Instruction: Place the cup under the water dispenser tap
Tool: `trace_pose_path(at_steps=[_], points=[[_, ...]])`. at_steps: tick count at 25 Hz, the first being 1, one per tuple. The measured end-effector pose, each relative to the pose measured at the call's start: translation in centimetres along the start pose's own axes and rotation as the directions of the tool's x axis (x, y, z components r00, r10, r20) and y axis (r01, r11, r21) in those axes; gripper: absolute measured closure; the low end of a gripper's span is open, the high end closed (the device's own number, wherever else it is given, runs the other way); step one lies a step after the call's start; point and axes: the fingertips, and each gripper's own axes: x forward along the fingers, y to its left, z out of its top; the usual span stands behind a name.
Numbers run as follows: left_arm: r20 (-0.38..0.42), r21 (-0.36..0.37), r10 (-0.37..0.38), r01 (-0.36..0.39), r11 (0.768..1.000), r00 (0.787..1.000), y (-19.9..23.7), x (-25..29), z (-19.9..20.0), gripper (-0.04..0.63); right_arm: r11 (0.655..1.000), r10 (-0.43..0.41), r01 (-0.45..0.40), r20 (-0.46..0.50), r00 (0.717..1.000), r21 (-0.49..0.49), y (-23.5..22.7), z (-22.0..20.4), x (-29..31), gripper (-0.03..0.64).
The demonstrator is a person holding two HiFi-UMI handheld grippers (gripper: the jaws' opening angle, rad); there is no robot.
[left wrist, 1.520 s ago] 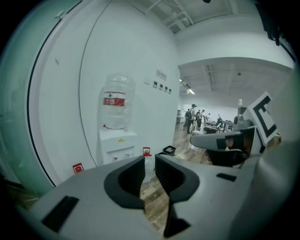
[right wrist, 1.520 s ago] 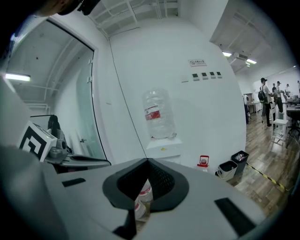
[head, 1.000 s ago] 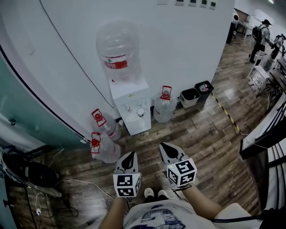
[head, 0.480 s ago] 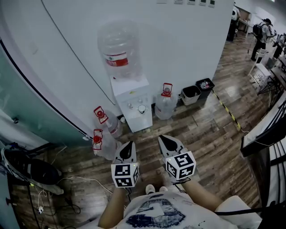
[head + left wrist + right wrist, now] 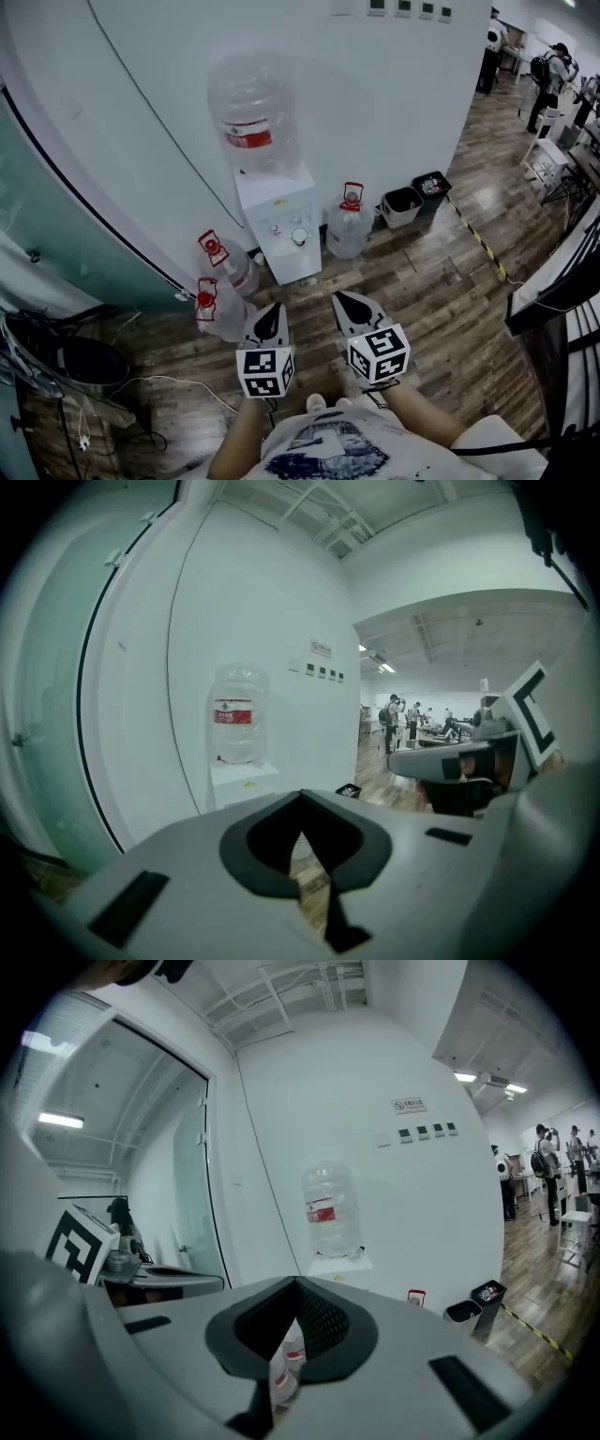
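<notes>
Wood-plank floor [image 5: 441, 281], white wall [image 5: 375, 112], teal glass [image 5: 56, 234] at left. Dispenser [image 5: 281, 214] stands vs the wall w/ big bottle [image 5: 251, 108] on top. Three spares [image 5: 349, 230] sit on the floor round it. Two bins [image 5: 401, 204] to its right, striped tape [image 5: 478, 242] just past them. Cables [image 5: 84, 427] lower left; people [image 5: 544, 70] far off, top right.

Cup [image 5: 298, 236]: small pale round thing in the dispenser's front recess, prob. the cup, too small to be sure. It's well apart from both grippers, ahead of them. Left gripper [image 5: 277, 309] & right gripper [image 5: 339, 298] are side by side, not touching, both aimed toward the dispenser.

Left gripper view: jaws closed tip to tip, nothing between. Right gripper view: same, tips meet, empty.

Only the head view shows the cup, cables & tape. The gripper views add the ceiling & small wall plates, and each catches the other gripper at its edge. The right gripper view also shows spares thru the slot behind its tips.
</notes>
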Motion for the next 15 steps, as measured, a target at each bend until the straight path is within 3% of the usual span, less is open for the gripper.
trace_pose_path(at_steps=[15], points=[[-0.012,-0.018,0.007,-0.007,1.0,1.0,0.4,0.63,-0.34,0.546,1.0,0.001,-0.001,-0.016,1.0,0.0,-0.3,-0.17,0.67,0.597]])
